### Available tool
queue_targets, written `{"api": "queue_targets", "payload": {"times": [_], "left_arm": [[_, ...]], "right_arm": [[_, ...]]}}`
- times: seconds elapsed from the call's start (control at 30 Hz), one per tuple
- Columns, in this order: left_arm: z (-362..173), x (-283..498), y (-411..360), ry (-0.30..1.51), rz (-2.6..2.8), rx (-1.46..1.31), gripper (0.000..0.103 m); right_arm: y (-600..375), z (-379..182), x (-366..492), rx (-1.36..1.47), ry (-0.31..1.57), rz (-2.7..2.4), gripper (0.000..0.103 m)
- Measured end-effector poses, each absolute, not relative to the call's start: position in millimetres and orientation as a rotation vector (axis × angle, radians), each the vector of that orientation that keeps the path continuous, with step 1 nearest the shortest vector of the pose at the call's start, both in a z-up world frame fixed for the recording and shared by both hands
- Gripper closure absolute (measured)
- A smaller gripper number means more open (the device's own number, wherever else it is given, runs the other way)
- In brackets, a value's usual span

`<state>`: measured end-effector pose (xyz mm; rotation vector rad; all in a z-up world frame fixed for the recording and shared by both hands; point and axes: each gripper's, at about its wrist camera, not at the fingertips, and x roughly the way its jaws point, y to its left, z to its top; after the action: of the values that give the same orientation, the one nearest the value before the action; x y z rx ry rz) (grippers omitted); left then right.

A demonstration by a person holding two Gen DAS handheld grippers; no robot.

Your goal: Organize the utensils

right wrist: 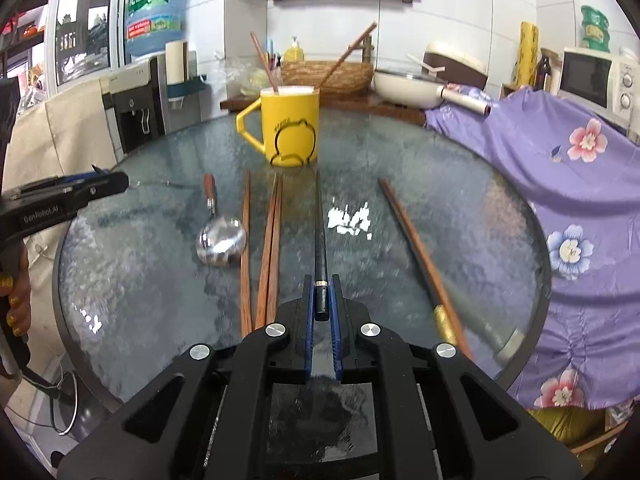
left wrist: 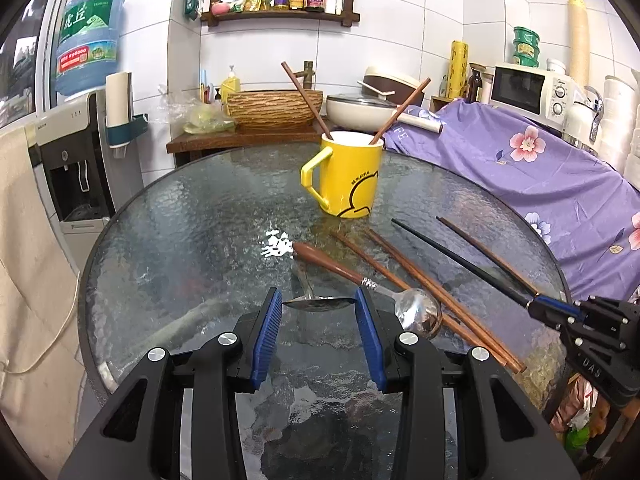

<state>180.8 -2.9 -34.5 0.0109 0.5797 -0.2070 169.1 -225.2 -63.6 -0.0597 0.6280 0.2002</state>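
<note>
On the round glass table (left wrist: 180, 240) stands a yellow mug (left wrist: 344, 176) (right wrist: 290, 128) with two brown chopsticks leaning in it. My left gripper (left wrist: 319, 312) (right wrist: 120, 182) is shut across the bowl of a steel spoon (left wrist: 318, 303), whose handle points away from me. My right gripper (right wrist: 321, 292) (left wrist: 536, 306) is shut on the thick end of a black chopstick (right wrist: 319, 232) (left wrist: 460, 262), whose tip points at the mug. A wood-handled ladle (left wrist: 420, 312) (right wrist: 220, 240) and several brown chopsticks (left wrist: 400, 276) (right wrist: 268, 248) lie loose between the grippers.
A purple floral cloth (left wrist: 540, 184) drapes the right side up to the table rim. A water dispenser (left wrist: 76, 168) stands at the left. Behind the table, a counter holds a woven basket (left wrist: 276, 108) and a white pot (left wrist: 360, 112). A hand (right wrist: 16, 292) holds the left gripper's handle.
</note>
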Motion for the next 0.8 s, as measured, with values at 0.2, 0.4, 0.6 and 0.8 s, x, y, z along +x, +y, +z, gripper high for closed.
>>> {"api": "queue_targets", "payload": {"times": [0.2, 0.4, 0.6, 0.8], "left_arm": [[-17.9, 178.8, -2.4, 0.538, -0.216, 0.017, 0.066], [-8.5, 184.0, -5.7, 0.515, -0.229, 0.028, 0.066], [-2.8, 188.6, -5.1, 0.508, -0.250, 0.019, 0.066], [3.1, 195.4, -1.9, 0.509, -0.269, 0.009, 0.066]], "right_arm": [[-231.8, -31.3, 168.8, -0.047, 0.536, 0.201, 0.095], [-231.6, -1.9, 175.4, -0.063, 0.463, 0.213, 0.095], [-225.1, 23.0, 184.3, -0.100, 0.421, 0.232, 0.095], [-226.5, 41.6, 203.0, -0.085, 0.432, 0.271, 0.095]]}}
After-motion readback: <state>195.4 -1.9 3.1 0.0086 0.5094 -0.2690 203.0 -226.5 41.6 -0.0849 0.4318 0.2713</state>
